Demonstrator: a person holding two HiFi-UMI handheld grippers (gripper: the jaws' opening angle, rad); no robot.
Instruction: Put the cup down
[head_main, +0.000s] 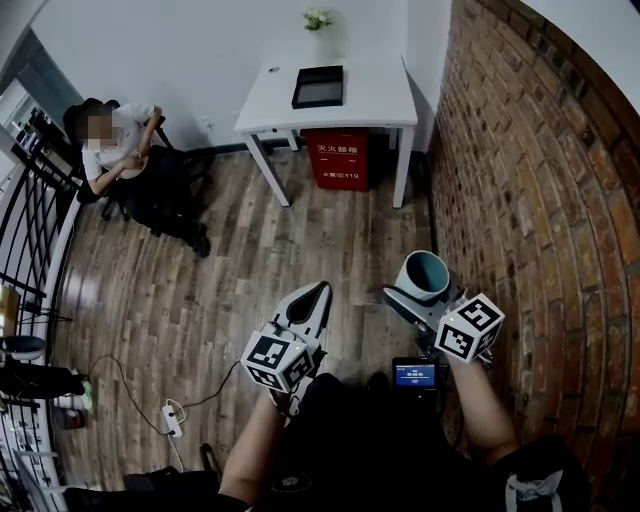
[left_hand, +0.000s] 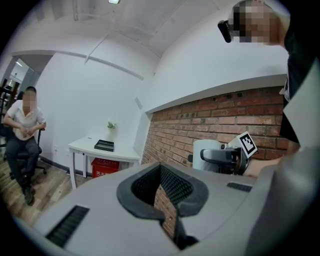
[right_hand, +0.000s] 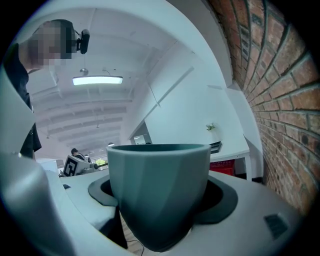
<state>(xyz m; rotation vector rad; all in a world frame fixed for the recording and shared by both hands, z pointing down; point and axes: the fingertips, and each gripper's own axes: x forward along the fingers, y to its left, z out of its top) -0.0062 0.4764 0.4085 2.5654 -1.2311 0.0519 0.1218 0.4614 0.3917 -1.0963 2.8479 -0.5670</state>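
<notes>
My right gripper (head_main: 412, 300) held a grey-green cup (right_hand: 159, 190) upright. Its jaws were clamped round the cup's lower body, and the open mouth faced up. My left gripper (head_main: 310, 305) hung just beside it with its jaws pressed together and nothing between them.

The cup was in the air above the wooden floor (head_main: 250, 270), with no surface under it. I judged this the main risk: if the jaws loosened here, the cup would drop to the boards. The cup narrows toward its base, so a slackening grip might also have let it slide or tip.

The only place to set it down that I could see was a white table (head_main: 370, 100) well ahead, against the far wall. On it sat a black tray (head_main: 319, 86) and a small plant (head_main: 317, 19), with bare tabletop on either side of the tray. A red box (head_main: 338, 158) stood under the table.

A brick wall (head_main: 530, 200) ran close along my right, near enough that a wide swing could have knocked the cup. A person (head_main: 125, 160) sat on a chair far to the left, clear of the way to the table. A power strip (head_main: 172, 419) with its cable lay on the floor at my lower left, a possible trip hazard.
</notes>
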